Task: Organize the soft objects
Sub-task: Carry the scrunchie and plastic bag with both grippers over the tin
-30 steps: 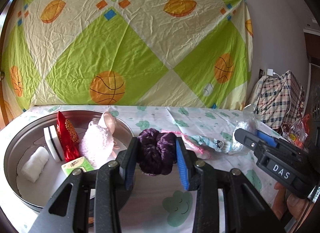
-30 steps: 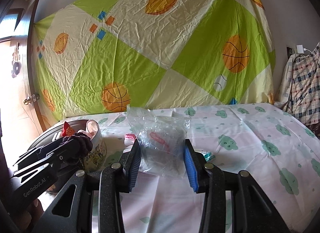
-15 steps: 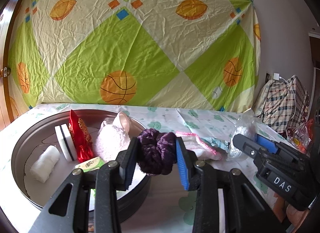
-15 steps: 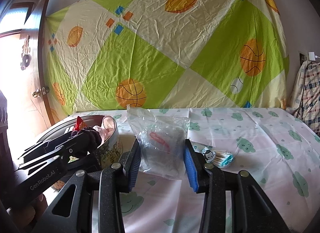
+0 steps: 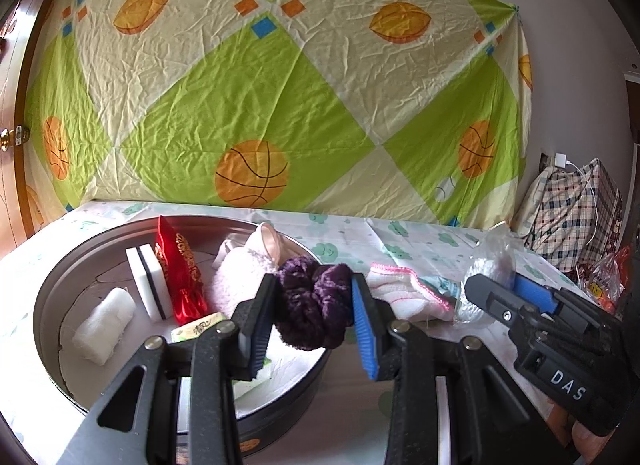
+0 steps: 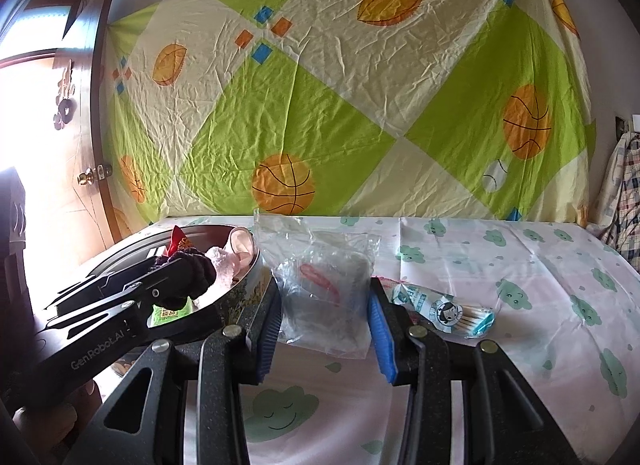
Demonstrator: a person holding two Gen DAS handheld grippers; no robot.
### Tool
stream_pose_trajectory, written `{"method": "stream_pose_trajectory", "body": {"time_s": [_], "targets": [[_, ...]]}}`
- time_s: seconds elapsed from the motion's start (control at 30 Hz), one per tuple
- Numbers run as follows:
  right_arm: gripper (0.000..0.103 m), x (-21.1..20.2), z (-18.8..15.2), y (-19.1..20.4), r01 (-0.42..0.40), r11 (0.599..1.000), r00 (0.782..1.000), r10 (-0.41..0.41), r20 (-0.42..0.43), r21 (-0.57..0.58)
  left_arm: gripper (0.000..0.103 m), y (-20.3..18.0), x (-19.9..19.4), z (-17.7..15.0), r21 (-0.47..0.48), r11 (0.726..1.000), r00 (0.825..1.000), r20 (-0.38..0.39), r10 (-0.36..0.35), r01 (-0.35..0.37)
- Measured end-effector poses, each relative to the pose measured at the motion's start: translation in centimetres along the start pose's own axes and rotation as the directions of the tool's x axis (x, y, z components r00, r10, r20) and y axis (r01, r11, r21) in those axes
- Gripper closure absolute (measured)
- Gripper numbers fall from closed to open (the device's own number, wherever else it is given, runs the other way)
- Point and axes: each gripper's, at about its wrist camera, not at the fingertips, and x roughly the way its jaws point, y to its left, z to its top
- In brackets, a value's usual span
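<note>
My left gripper (image 5: 314,315) is shut on a dark purple scrunchie (image 5: 312,305) and holds it over the right rim of the round metal tin (image 5: 48,305). The tin holds a white roll (image 5: 104,325), a black-and-white sponge (image 5: 146,283), a red pouch (image 5: 180,277), a pink fluffy item (image 5: 236,281) and a green packet (image 5: 196,329). My right gripper (image 6: 324,309) is shut on a clear plastic bag (image 6: 324,289) just right of the tin (image 6: 244,289). The scrunchie also shows in the right wrist view (image 6: 188,277).
A white cloth with pink trim (image 5: 404,293) and a cotton swab packet (image 6: 440,309) lie on the cloud-print tablecloth (image 6: 540,285) right of the tin. A checked bag (image 5: 576,213) stands at the far right. A basketball-print sheet (image 5: 280,85) hangs behind.
My left gripper has carried the scrunchie left, from over the tablecloth to over the tin's right rim. My right gripper has moved closer to the tin with the plastic bag.
</note>
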Motion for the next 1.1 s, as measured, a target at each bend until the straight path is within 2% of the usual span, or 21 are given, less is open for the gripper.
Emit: {"method": "stream_pose_trajectory", "body": {"time_s": [1.1], "targets": [[0.059, 1.1, -0.1, 4.2, -0.082, 0.995, 0.997, 0.081, -0.017, -0.061, 0.067, 3.5, -1.0, 0.1, -0.032, 0.998, 0.999, 0.013, 0.05, -0.049]]}}
